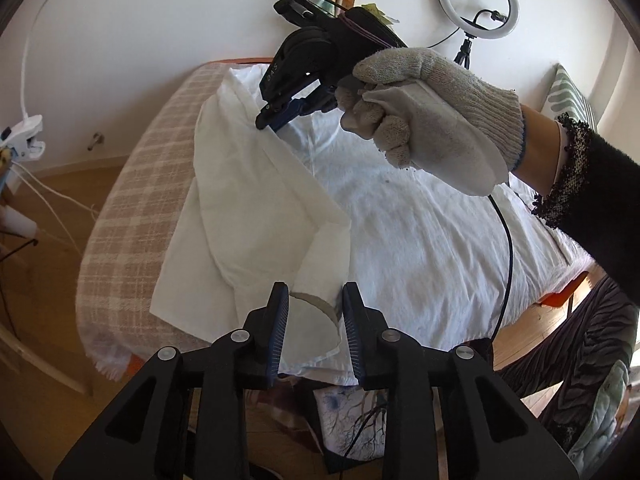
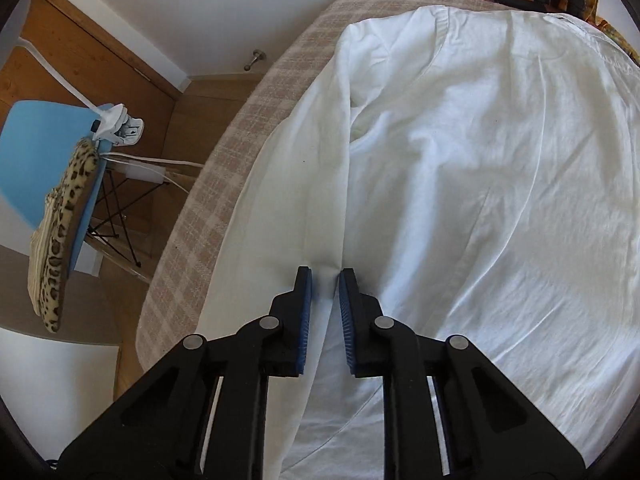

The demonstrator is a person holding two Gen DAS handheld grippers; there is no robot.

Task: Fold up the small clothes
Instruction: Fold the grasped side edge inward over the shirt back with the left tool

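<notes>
shirt (image 2: 460, 168): we see white, wrinkled cotton on the plaid table (image 2: 208, 216)
right gripper (image 2: 325, 276): jaws pinching a shirt fold, 6 o'clock
left gripper (image 1: 314, 292): jaws parted around the cuff, not pressing

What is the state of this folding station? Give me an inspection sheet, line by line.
Surface: table under a beige plaid woven cloth.
Job's things: white cotton shirt spread flat, its sleeve folded across the body.
Clutter: nothing seen on the cloth.
Grippers: left gripper open over the cuff; right gripper pinching a shirt crease, held by a gloved hand.
Cables: black cable hanging over the shirt.
Surroundings: white ring light, blue chair, wooden floor.
</notes>
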